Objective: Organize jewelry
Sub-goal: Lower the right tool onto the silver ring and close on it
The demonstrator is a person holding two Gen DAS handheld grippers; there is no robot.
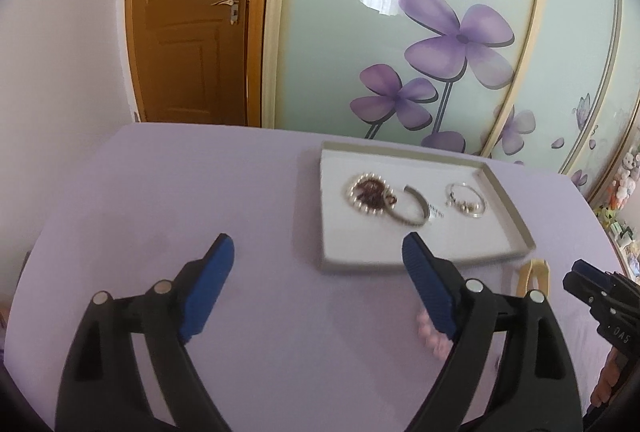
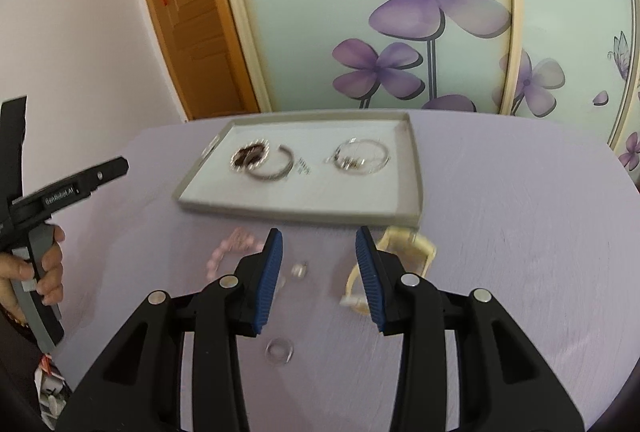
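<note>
While the lilac worktop [image 2: 520, 232] carried everything, the grey tray [image 2: 416, 168] held three bracelets — a beaded one [image 2: 249, 156], a silver cuff [image 2: 276, 168], a charm bangle [image 2: 362, 156]. Both hand-held grippers, left [image 1: 318, 248] and right [image 2: 319, 236], stood apart, gripping nothing; a cream bangle [image 2: 416, 246], pink beads [image 2: 236, 244] and a small ring [image 2: 280, 350] lay loose near the right one.

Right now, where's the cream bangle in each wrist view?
Left wrist: cream bangle at lower right, just past the tray's near right corner, partly cut off by the left gripper.
Right wrist: bangle at centre, behind the right gripper's right finger.
Shared landmark: the tray.
</note>
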